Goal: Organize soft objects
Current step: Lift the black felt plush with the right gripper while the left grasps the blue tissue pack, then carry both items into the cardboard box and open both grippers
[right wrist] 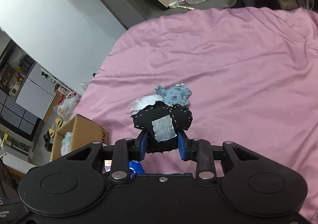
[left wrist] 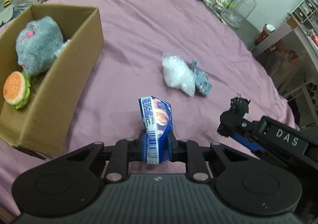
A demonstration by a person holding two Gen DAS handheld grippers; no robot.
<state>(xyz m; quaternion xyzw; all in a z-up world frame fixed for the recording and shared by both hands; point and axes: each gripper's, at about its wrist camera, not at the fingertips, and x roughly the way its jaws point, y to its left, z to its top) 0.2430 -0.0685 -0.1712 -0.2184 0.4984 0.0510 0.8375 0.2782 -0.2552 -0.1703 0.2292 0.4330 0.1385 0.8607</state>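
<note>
Here, my left gripper [left wrist: 156, 140] has its jaws clenched on a blue snack packet [left wrist: 156, 122], which stands upright between the blue pads with its barcode edge facing the camera, held above the pink bedsheet [left wrist: 139, 25]. My right gripper [right wrist: 163, 144] has its jaws grasping a black stitched pouch [right wrist: 162, 122] with white dashed seams and a grey patch on its face; in the left wrist view that same pouch [left wrist: 239, 104] shows at the tip of the right gripper [left wrist: 234, 118], off to the right of the packet and apart from it. Ahead of both, on the bedsheet, lies a white fluffy toy [left wrist: 177, 74] touching a grey-blue cloth toy [left wrist: 201, 80]; from the right wrist view these 2 sit just beyond the pouch. To the left stands an open cardboard box [left wrist: 79, 69] on the bed, holding a grey plush animal [left wrist: 37, 45] and, in front of it, a plush hamburger [left wrist: 16, 90] leaning against the box wall. Beyond the bed's far right edge I see a clear glass jar [left wrist: 243, 3] on a dark surface.
</note>
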